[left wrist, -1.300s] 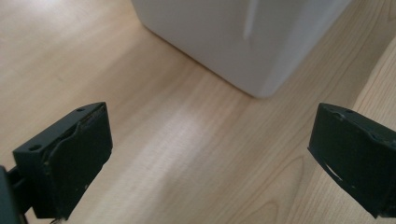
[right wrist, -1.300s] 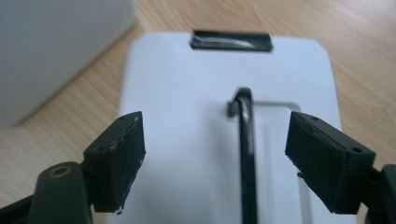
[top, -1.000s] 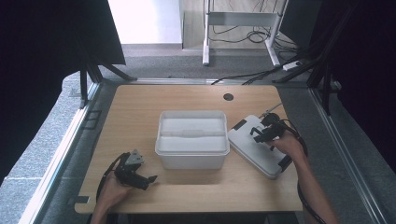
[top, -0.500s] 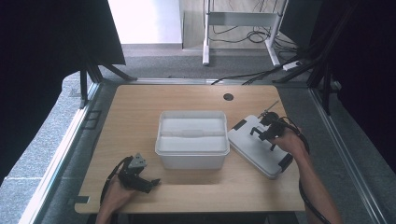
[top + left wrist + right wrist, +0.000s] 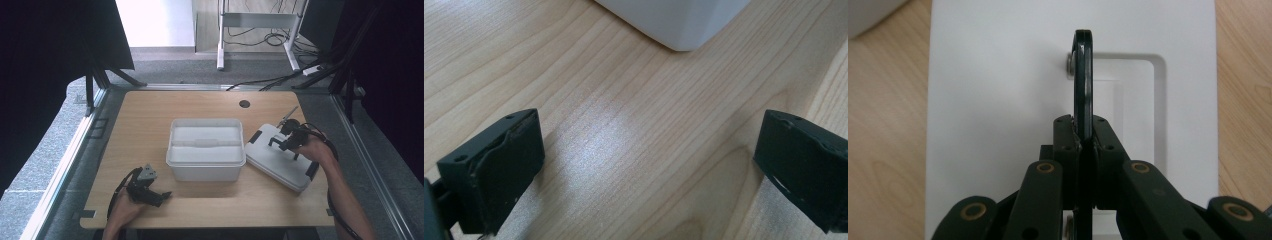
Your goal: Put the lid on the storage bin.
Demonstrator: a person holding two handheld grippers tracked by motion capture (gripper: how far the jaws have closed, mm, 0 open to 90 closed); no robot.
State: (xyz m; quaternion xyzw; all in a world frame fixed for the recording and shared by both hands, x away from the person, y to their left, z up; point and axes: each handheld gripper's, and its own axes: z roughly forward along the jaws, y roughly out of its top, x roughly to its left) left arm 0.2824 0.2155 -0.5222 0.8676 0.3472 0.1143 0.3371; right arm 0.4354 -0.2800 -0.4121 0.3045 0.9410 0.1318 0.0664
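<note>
Wooden table [image 5: 150,115] carries a white open box [image 5: 206,148] at its middle, with the white lid [image 5: 280,157] lying just right of it. From above, the right gripper [image 5: 288,138] sits over that lid; its own view shows the jaws clamped on the lid's raised dark handle [image 5: 1083,75]. Near the table's front-left edge, the left gripper [image 5: 150,192] rests, its jaws spread wide over bare wood.

lid [image 5: 280,159] lies right of the box [image 5: 205,148] (both on table [image 5: 150,115]).
</note>
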